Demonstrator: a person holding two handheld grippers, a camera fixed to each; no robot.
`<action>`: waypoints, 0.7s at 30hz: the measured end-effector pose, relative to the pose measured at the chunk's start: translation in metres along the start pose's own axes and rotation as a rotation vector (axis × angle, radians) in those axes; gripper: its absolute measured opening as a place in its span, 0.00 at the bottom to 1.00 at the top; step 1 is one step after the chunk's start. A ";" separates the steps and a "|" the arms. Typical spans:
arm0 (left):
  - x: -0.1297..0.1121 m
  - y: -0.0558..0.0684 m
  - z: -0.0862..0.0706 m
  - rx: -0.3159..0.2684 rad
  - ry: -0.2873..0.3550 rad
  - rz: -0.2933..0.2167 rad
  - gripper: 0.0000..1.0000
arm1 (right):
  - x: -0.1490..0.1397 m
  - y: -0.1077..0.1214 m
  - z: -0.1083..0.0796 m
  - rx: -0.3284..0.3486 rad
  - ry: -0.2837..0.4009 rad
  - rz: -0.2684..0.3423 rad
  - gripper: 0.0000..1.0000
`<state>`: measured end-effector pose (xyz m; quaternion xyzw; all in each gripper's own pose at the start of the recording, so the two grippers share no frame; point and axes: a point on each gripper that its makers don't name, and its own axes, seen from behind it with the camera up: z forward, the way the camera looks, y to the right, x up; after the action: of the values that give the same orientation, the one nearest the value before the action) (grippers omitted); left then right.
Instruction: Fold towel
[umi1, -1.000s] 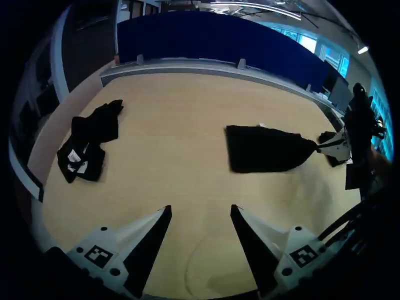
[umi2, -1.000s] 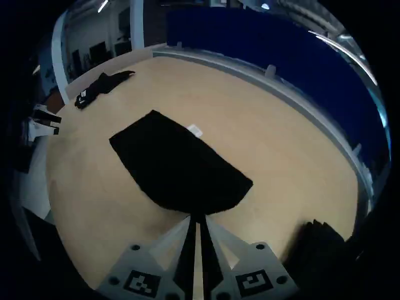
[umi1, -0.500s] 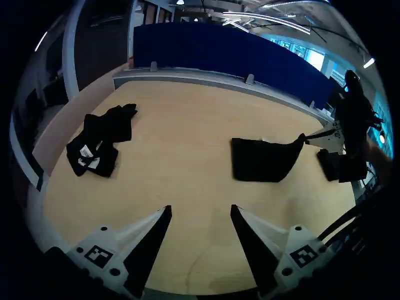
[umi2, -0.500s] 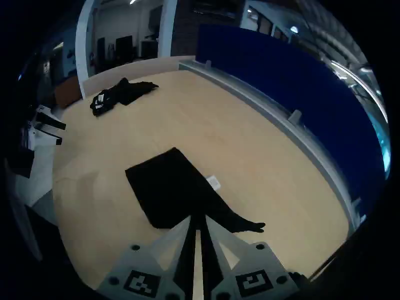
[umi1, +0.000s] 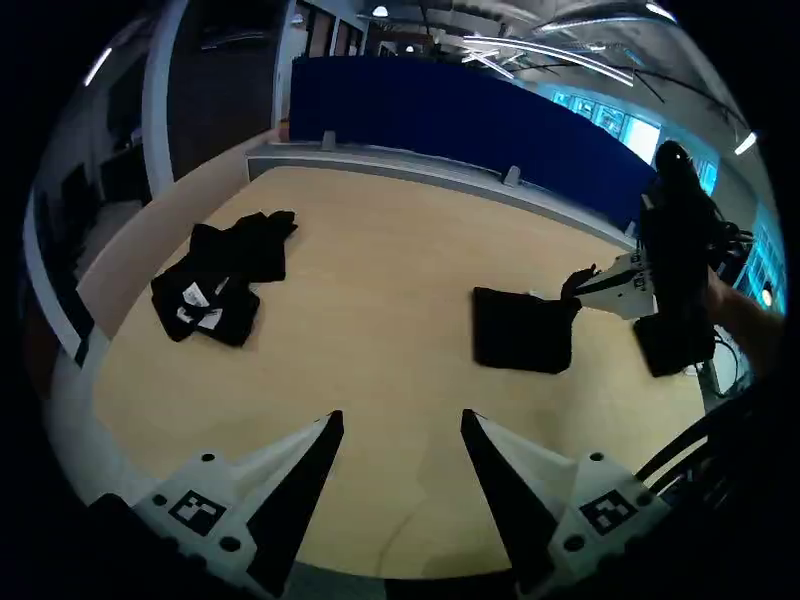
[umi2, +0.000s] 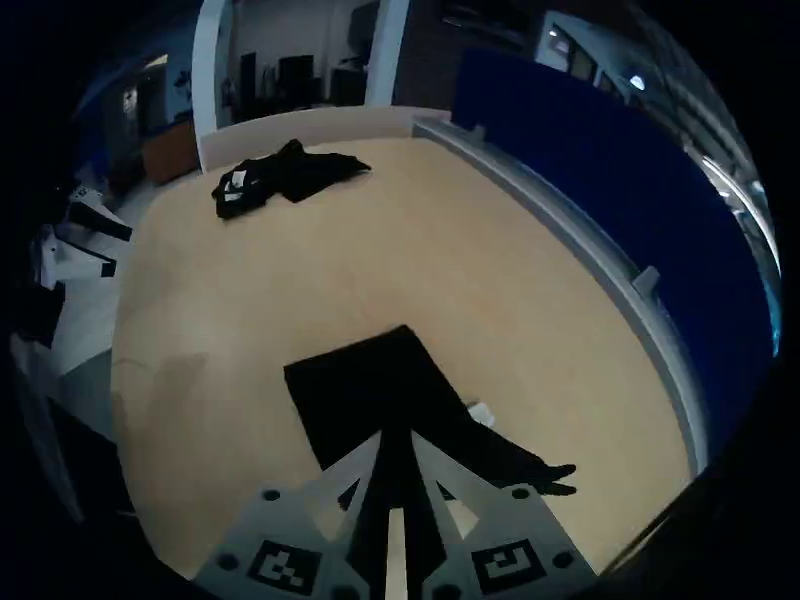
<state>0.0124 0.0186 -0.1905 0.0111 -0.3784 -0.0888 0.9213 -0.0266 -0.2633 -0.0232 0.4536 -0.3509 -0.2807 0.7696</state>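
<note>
A black towel (umi1: 522, 330) lies on the light wooden table (umi1: 380, 260), right of the middle, partly doubled over on itself. In the left gripper view my right gripper (umi1: 590, 283) pinches the towel's raised edge, held up by a person's hand. In the right gripper view the right gripper (umi2: 396, 450) is shut on that black towel (umi2: 365, 395), which runs from its fingertips down onto the table. My left gripper (umi1: 400, 440) stands open above the table's near edge, far from the towel, with nothing between its fingers.
A crumpled heap of black cloths (umi1: 225, 280) with white labels lies at the table's far left. A darker folded stack (umi1: 675, 345) sits by the right edge. A blue partition (umi1: 460, 105) runs along the back of the table.
The right gripper has lifted the towel's edge and carried it across the towel, so the flat cloth now looks shorter and doubled. The left gripper has drawn back and stayed open.
</note>
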 end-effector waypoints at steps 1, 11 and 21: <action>0.000 -0.001 -0.002 0.004 0.004 -0.005 0.87 | 0.003 -0.005 0.007 0.012 -0.002 -0.009 0.06; -0.005 -0.017 -0.020 0.040 0.024 -0.078 0.87 | 0.004 -0.064 0.082 0.156 -0.058 -0.028 0.06; -0.010 -0.018 -0.019 0.043 0.018 -0.081 0.87 | 0.000 -0.065 0.086 0.162 -0.059 -0.028 0.10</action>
<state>0.0157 0.0015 -0.2129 0.0472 -0.3711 -0.1179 0.9199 -0.1023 -0.3340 -0.0525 0.5109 -0.3886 -0.2754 0.7156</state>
